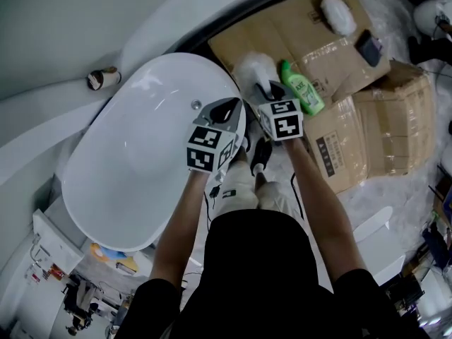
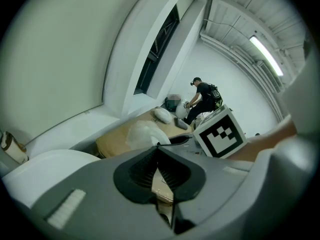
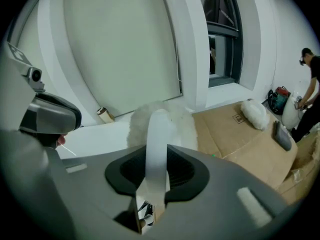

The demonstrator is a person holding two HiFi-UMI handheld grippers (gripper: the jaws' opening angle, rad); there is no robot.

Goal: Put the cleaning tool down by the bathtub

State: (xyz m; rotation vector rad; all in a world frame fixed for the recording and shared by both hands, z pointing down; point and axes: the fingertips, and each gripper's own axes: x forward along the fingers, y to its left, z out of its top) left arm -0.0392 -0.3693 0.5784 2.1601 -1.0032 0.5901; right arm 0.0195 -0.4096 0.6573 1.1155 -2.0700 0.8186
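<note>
Head view, right tongs grip cleaning tool — beside bathtub edge

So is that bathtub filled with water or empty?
Empty. The bathtub is bare glossy white inside from rim to bottom, its drain is plainly in sight, and no water line shows.

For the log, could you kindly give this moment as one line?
right gripper: shut on cleaning tool | left gripper: shut, empty | status: held beside bathtub
</note>
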